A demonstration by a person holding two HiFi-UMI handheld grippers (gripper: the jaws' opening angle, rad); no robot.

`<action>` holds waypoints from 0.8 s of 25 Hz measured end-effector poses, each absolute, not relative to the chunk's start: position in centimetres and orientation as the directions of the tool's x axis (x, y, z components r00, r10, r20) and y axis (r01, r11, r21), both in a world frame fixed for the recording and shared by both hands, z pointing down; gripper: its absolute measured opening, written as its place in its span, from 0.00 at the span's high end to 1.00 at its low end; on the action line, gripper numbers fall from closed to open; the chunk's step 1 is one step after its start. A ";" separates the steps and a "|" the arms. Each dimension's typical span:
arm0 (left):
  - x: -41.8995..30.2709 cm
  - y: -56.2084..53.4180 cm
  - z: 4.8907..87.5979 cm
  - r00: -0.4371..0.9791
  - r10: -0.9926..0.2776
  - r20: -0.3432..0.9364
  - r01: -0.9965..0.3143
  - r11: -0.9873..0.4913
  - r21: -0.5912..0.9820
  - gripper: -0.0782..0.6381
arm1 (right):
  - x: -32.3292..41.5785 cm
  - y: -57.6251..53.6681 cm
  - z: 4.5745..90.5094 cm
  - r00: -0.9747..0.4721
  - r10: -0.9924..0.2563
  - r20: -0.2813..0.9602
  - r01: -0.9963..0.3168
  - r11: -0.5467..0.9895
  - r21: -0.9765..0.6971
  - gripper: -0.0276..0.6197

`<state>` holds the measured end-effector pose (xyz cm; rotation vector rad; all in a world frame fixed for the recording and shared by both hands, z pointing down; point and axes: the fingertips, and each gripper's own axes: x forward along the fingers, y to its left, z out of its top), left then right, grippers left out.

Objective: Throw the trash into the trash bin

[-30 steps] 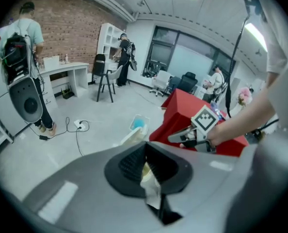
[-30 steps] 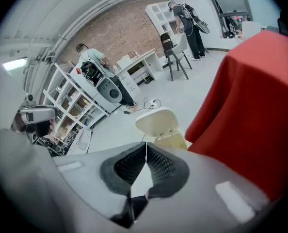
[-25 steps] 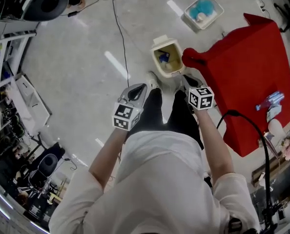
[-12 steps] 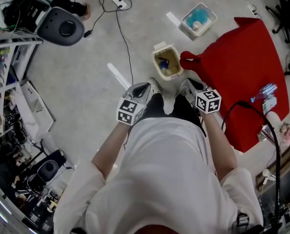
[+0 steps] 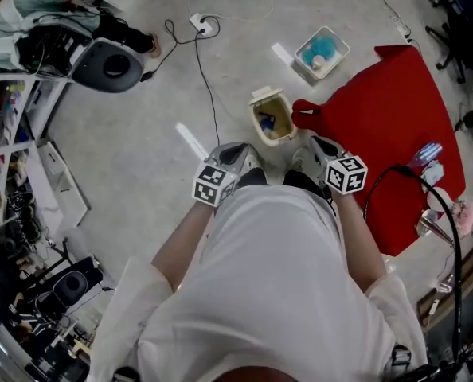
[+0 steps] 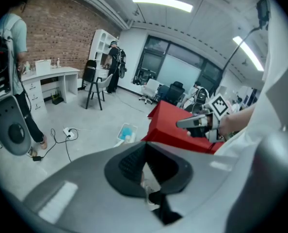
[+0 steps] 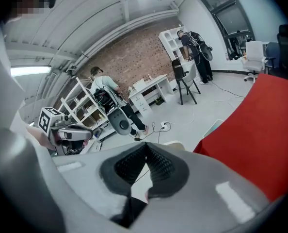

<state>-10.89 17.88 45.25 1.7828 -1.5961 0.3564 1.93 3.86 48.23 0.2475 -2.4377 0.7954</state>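
**Trash bin and grippers, seen from the head view.** An open, cream-coloured trash bin (image 5: 257,124) is shown standing on the grey floor (image 5: 141,118), with a blue piece of trash (image 5: 268,121) and other scraps lying inside it. The bin is placed just beside the corner of a red-draped table (image 5: 388,134). It lies ahead of the two grippers and between their tips, and is touched by neither. The left gripper (image 5: 238,151) and the right gripper (image 5: 314,148) are both held with jaws pressed together, and nothing is pinched in either. A clear tub with blue contents (image 5: 322,52) is seen farther off on the floor.
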 end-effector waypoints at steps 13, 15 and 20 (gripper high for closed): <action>-9.7 17.6 44.6 0.255 -0.762 0.595 -0.928 -0.019 0.373 0.88 | 3.0 5.6 47.3 -0.834 -0.018 0.552 -0.340 0.805 -0.487 0.95; -9.7 17.9 44.7 0.267 -0.757 0.597 -0.926 -0.031 0.375 0.88 | 3.0 5.9 47.4 -0.833 -0.021 0.552 -0.343 0.803 -0.488 0.95; -9.8 18.5 44.9 0.288 -0.748 0.598 -0.929 -0.066 0.364 0.88 | 2.9 6.8 47.4 -0.832 -0.047 0.552 -0.365 0.796 -0.483 0.95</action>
